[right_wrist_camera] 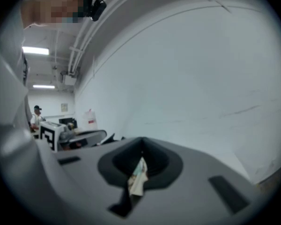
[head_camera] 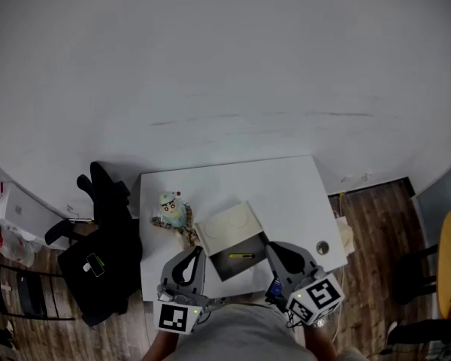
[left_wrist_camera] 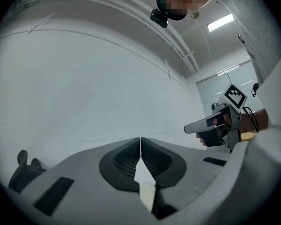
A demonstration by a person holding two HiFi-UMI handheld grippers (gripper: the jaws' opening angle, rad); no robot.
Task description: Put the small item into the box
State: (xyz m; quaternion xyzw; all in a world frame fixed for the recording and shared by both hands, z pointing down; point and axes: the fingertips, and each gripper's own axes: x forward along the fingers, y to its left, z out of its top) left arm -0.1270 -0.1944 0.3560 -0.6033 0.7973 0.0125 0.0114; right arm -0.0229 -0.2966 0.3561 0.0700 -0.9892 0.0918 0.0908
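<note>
Left gripper [left_wrist_camera: 140, 140]: I read jaws pressed together, nothing between. Right gripper [right_wrist_camera: 141, 149]: jaws together too. Pale, teal-tinged patch in slit below contact, cannot tell what. Both held over near edge of worktop [head_camera: 286, 194]. Box [head_camera: 227, 268] open, just ahead, between the 2 grippers. Small yellow item [head_camera: 240, 256] lying in its dark inside. Toy figure [head_camera: 173, 210] ahead-left of left gripper.

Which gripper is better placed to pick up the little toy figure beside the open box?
Left. The toy figure stands on the table left of the open box, just ahead of the left gripper. The right gripper is on the box's far side. Both have their jaws together.
</note>
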